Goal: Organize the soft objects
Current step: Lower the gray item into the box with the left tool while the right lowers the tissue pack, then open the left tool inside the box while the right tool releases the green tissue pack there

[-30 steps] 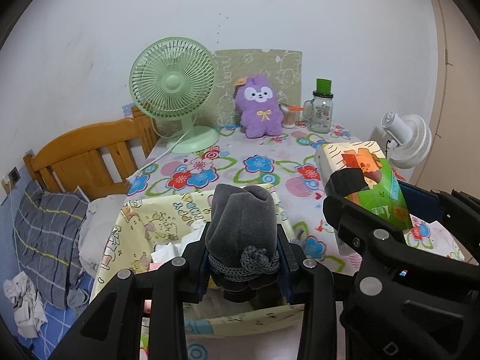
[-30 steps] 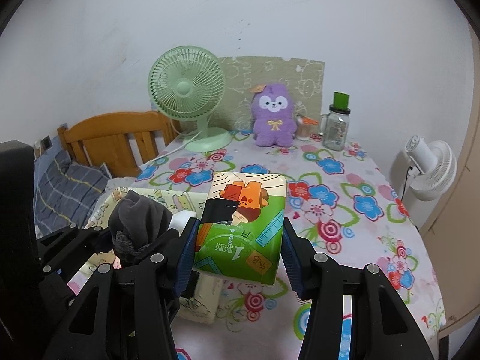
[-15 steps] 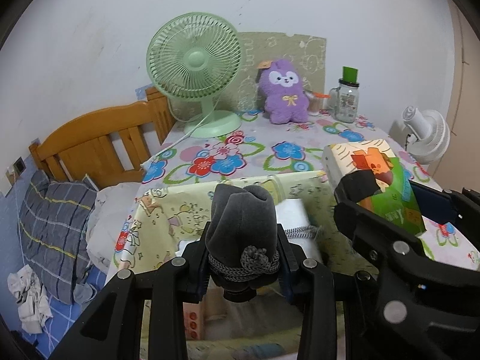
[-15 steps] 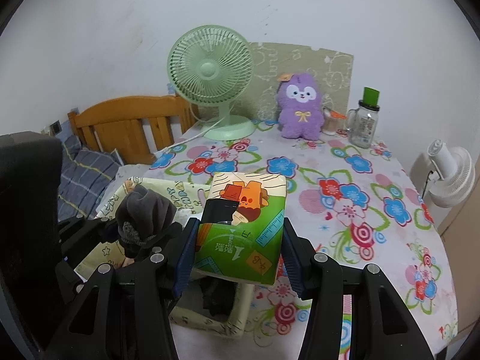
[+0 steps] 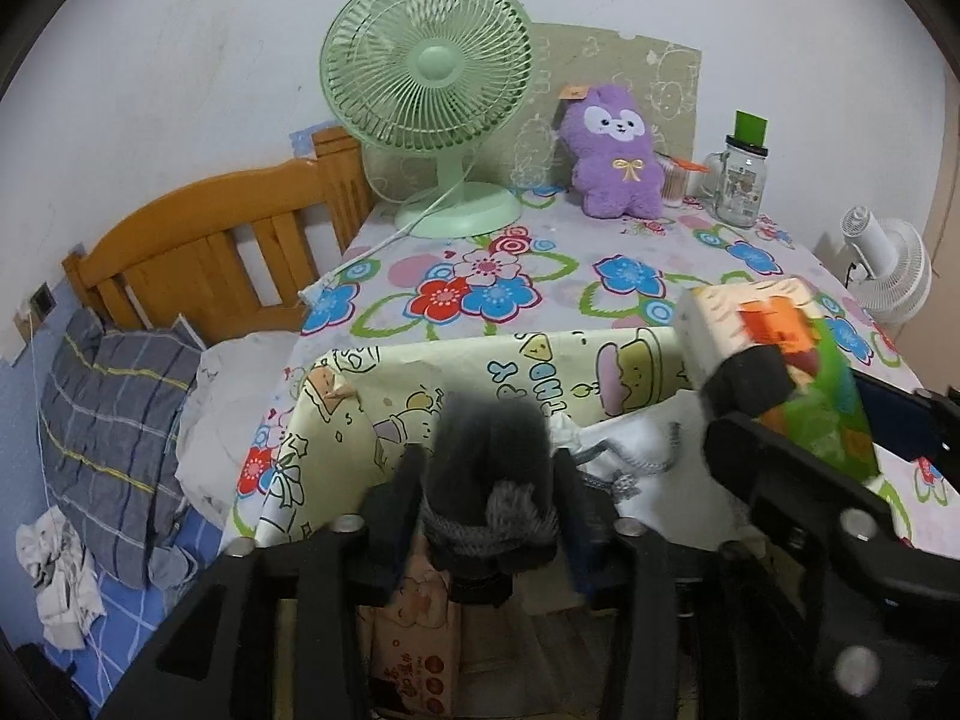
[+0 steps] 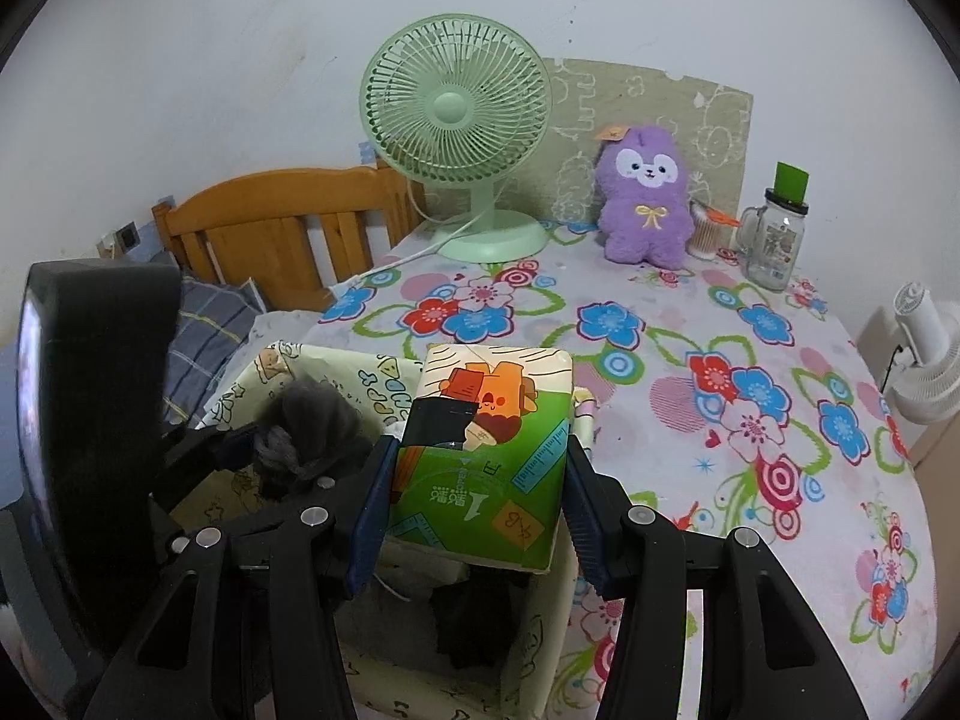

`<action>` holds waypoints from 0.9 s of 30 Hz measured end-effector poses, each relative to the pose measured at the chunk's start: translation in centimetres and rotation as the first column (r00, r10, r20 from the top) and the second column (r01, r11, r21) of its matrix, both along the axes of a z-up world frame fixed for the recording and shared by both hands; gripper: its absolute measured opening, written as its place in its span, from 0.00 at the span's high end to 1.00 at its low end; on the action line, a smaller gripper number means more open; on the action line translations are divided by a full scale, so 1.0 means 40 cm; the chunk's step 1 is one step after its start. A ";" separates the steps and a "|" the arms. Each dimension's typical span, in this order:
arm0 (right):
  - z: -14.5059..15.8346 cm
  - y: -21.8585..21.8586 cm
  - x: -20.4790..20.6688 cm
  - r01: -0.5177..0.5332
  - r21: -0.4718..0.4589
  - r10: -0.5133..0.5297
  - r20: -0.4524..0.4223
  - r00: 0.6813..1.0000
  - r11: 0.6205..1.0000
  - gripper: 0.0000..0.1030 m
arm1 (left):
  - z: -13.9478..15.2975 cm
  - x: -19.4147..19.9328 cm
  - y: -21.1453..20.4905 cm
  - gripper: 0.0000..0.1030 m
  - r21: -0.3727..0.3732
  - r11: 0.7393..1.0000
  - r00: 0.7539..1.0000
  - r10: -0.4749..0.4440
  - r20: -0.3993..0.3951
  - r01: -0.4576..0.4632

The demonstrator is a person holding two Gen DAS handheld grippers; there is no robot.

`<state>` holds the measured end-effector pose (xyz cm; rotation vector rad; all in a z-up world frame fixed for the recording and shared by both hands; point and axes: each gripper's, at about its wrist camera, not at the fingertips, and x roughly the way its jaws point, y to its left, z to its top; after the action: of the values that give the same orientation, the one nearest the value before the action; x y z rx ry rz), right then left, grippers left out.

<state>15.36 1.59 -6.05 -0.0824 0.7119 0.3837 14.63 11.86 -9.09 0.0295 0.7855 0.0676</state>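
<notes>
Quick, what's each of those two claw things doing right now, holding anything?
Left gripper: jaws opening, the grey knit hat between them, over the cartoon-print box.
Right gripper: closed on the tissue pack.

Plush toy (image 6: 645,204) right of fan (image 6: 462,138)

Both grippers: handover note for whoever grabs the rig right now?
Left gripper: jaws opening, grey knit hat between them, over the cartoon-print fabric bin.
Right gripper: shut on the green tissue pack, above the same bin.
Done: both items brought over the bin.
Left: let the hat drop in, release the tissue pack; the purple plush sits at the back of the table, untouched.
</notes>
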 end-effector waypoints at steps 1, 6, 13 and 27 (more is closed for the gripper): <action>-0.001 0.003 0.001 0.001 -0.005 -0.001 0.001 1.000 1.000 0.47 | 0.003 -0.004 -0.003 0.33 0.010 1.000 1.000 -0.003 0.005 0.003; -0.003 0.007 -0.007 -0.003 -0.006 0.003 -0.002 1.000 1.000 0.47 | 0.010 -0.033 -0.004 0.29 0.027 1.000 1.000 0.004 0.022 -0.004; 0.005 0.020 -0.048 -0.033 -0.014 0.033 0.014 0.999 0.999 0.47 | 0.013 -0.082 -0.006 0.23 0.022 1.000 1.000 -0.022 0.022 0.022; 0.008 0.056 -0.086 -0.103 0.025 0.102 0.021 0.995 0.994 0.22 | 0.032 -0.135 0.023 0.14 -0.010 1.000 0.999 -0.005 0.036 0.005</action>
<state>11.93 3.82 -5.72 -0.0985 0.6842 0.4896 9.24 12.78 -7.81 0.0210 0.7496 0.0595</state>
